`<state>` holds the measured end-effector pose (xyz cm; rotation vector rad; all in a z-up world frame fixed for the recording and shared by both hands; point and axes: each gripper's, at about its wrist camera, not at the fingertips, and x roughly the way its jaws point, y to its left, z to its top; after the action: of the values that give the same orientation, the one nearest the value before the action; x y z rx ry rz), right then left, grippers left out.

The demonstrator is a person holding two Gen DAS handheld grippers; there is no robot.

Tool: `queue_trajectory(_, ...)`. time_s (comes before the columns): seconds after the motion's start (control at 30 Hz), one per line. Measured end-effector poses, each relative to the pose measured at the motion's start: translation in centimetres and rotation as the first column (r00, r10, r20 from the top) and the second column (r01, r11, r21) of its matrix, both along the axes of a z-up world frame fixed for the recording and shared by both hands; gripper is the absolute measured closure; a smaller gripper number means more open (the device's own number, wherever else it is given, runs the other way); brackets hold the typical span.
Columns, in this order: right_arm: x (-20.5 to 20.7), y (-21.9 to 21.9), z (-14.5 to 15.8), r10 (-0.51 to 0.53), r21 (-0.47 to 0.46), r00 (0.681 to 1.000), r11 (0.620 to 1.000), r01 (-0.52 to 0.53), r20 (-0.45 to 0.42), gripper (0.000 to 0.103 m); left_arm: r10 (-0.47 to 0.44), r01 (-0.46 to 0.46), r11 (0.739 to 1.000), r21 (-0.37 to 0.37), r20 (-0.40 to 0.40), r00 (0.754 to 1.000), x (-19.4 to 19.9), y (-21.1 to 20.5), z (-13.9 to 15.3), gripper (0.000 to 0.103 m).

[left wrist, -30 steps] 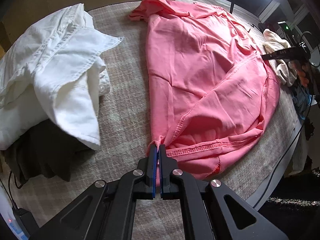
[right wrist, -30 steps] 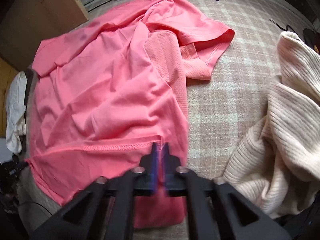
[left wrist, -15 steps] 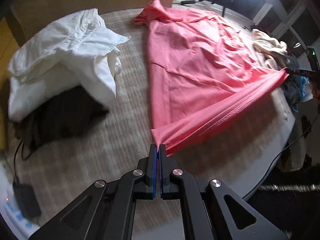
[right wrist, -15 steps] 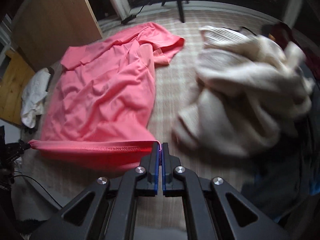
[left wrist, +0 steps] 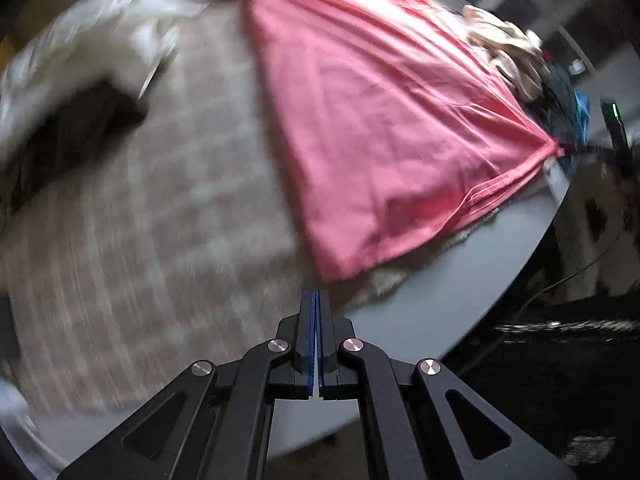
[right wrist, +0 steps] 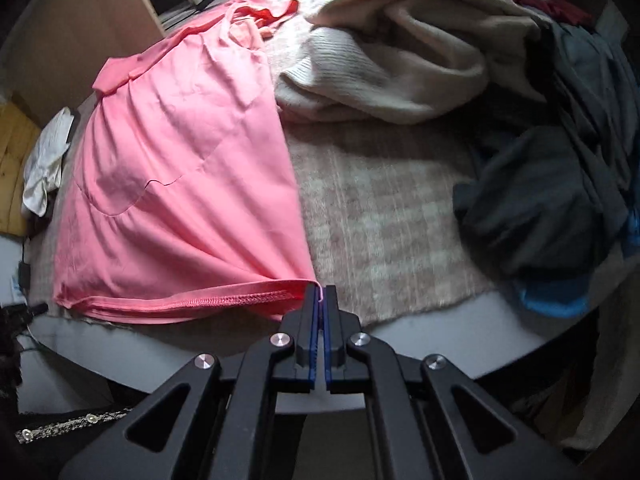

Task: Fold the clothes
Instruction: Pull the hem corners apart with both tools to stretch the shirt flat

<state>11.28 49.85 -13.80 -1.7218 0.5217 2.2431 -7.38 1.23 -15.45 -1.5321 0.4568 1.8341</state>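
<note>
Left wrist view, blurred: round grey desk (left wrist: 472, 280) covered by a beige checked woven cloth (left wrist: 152, 240). No containers in view; garments lie loose on the cloth.

Item 1: pink short-sleeved jersey T-shirt (left wrist: 380, 112), spread flat across the middle of the desk, hem towards the near edge. In the right wrist view the same shirt (right wrist: 180, 168) lies left of centre, its stitched hem stretched taut along the desk's near rim.

Item 2: crumpled white cotton shirt (left wrist: 92, 40), at the far left of the desk, on top of a dark garment (left wrist: 76, 136).

Item 3: cream ribbed knit sweater (right wrist: 400, 48), heaped just beside the pink shirt's right edge.

Item 4: pile of dark grey clothing (right wrist: 560, 184), at the right, with blue fabric beneath it.

Left tongs (left wrist: 315, 296): pointing steeply down, clenched, tips just beside the shirt's near hem corner; whether cloth is pinched between the blue pads cannot be told through the blur.

Right tongs (right wrist: 320, 292): pointing steeply down, clenched on the other hem corner, a sliver of pink showing between the pads.
</note>
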Motion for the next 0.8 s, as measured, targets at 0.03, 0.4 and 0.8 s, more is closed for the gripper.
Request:
queue_trajectory(0.03,-0.3,0.0,0.0,0.014,0.004,1.0,1.0,-0.014,-0.005,0.101,-0.035,0.034,0.999,-0.029,-0.033,0.999,0.3,0.9,-0.1,0.1)
queue_trajectory(0.4,0.1,2.8,0.6,0.031,-0.023,0.996,0.999,-0.033,-0.078,0.101,-0.11,0.09,0.987,-0.131,-0.159,0.981,2.1,4.4,-0.5,0.086)
queue_trajectory(0.8,-0.7,2.1,0.5,0.114,-0.058,0.99,0.991,-0.119,-0.083,0.101,-0.157,0.12,0.977,-0.176,-0.211,0.965,3.6,6.9,-1.5,0.075)
